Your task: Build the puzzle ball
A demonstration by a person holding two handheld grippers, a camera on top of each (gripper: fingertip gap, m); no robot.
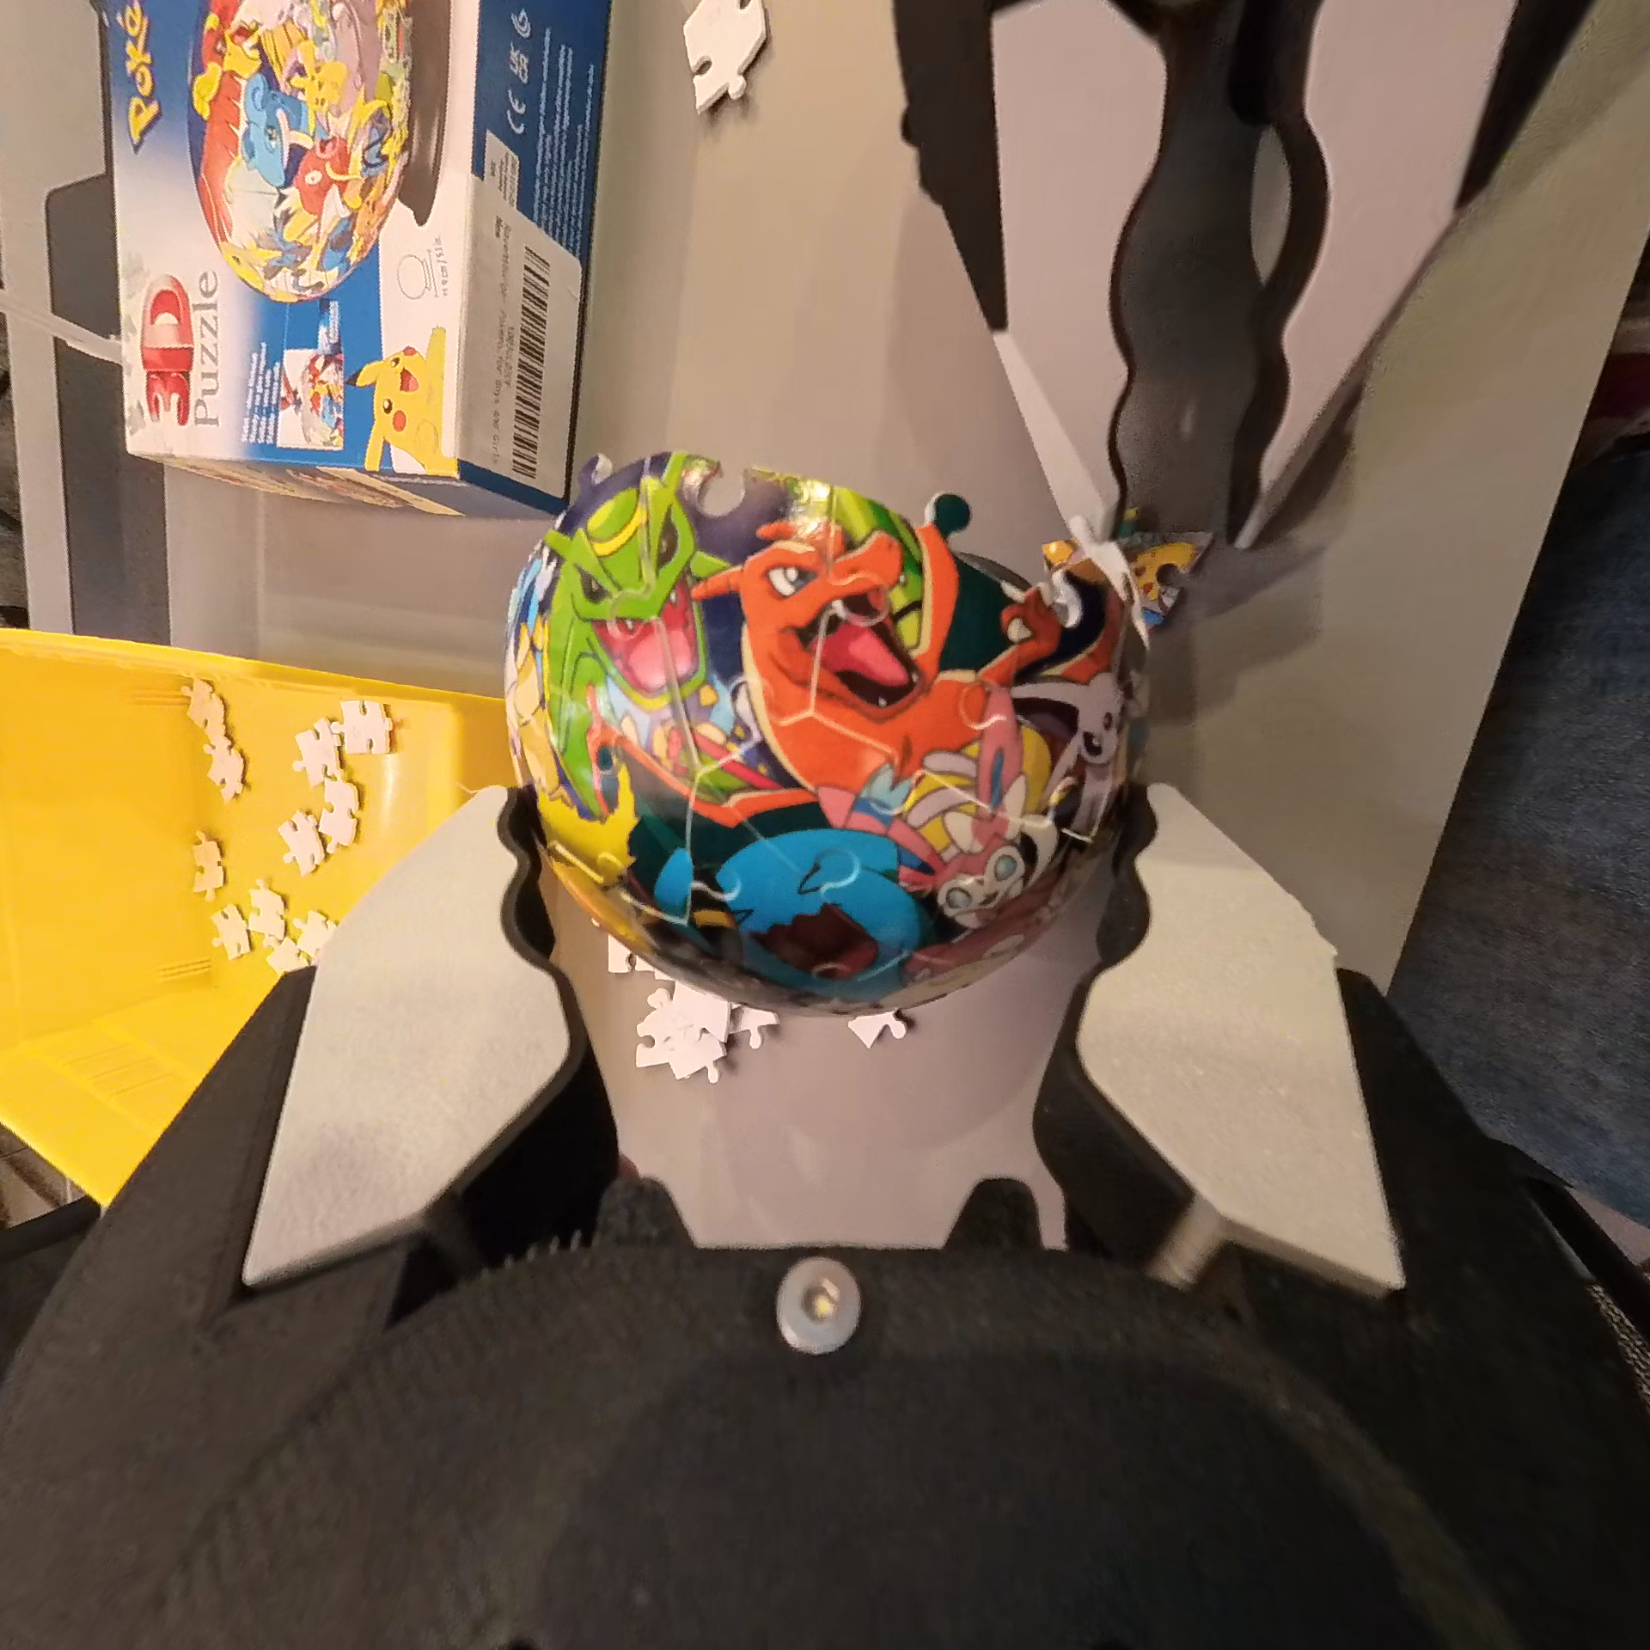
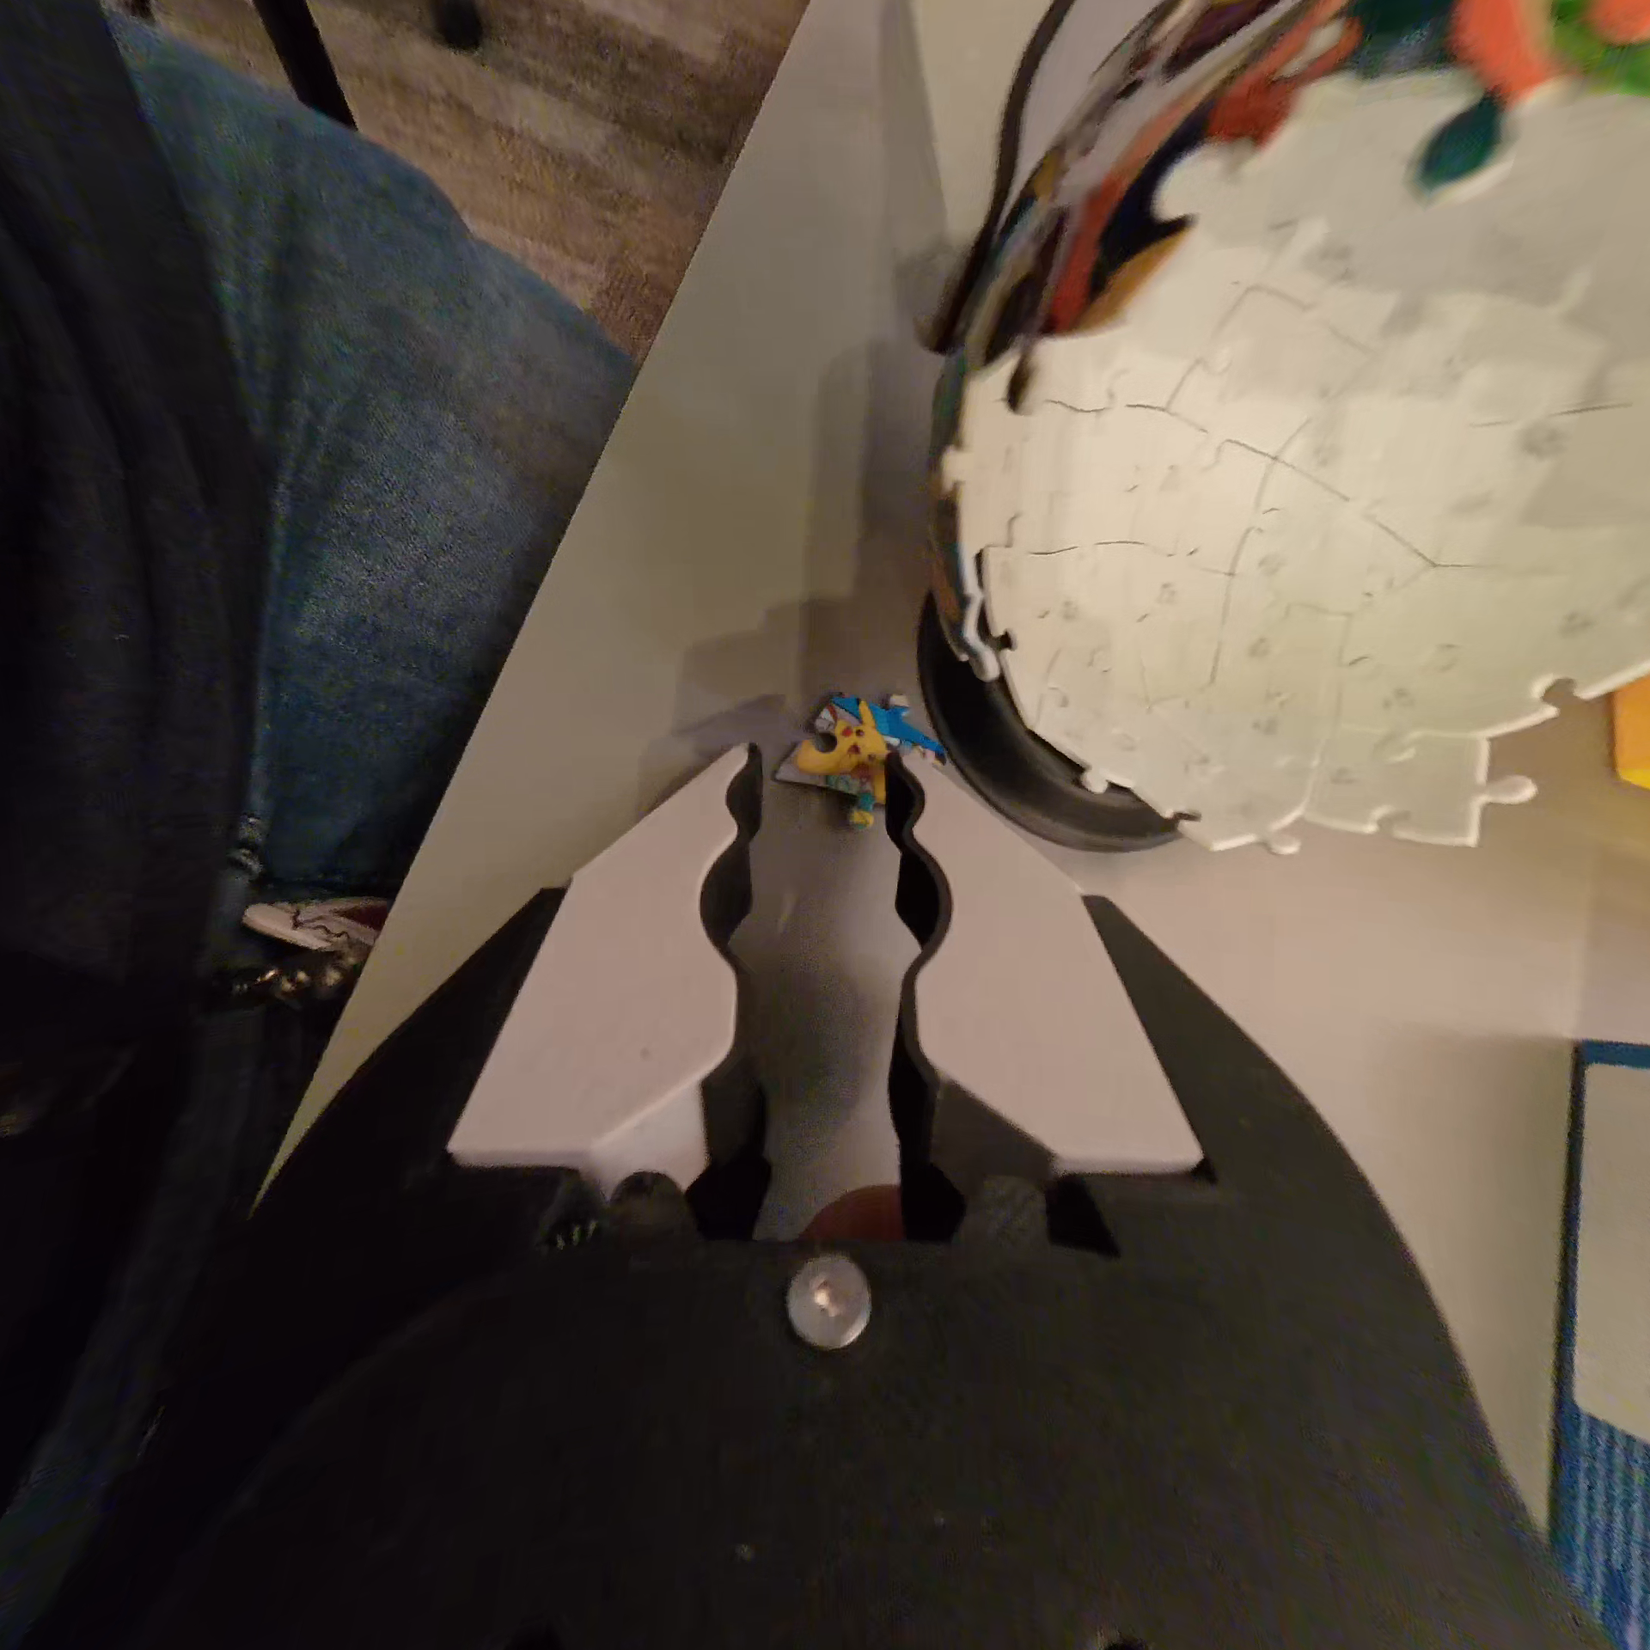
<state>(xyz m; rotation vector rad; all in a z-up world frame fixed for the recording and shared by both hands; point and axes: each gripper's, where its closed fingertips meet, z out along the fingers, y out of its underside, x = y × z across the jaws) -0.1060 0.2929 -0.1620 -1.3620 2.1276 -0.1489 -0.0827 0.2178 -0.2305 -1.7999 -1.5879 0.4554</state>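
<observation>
The partly built puzzle ball [image 1: 804,714] is colourful outside, with an open jagged top rim. My left gripper [image 1: 821,804] is shut on its lower half, one finger on each side, and holds it above the grey table [image 1: 804,312]. The right wrist view shows the ball's white inner side [image 2: 1295,536]. My right gripper [image 2: 821,759] holds a small colourful puzzle piece [image 2: 848,750] at its fingertips. In the left wrist view the right gripper [image 1: 1161,527] comes down from the upper right, with the piece [image 1: 1152,562] at the ball's upper right rim.
The puzzle box [image 1: 357,241] lies at the far left. A yellow bin [image 1: 107,893] at the left holds several face-down pieces. Loose white pieces [image 1: 687,1027] lie on the table under the ball. A person's leg in blue jeans [image 2: 357,536] is beside the table edge.
</observation>
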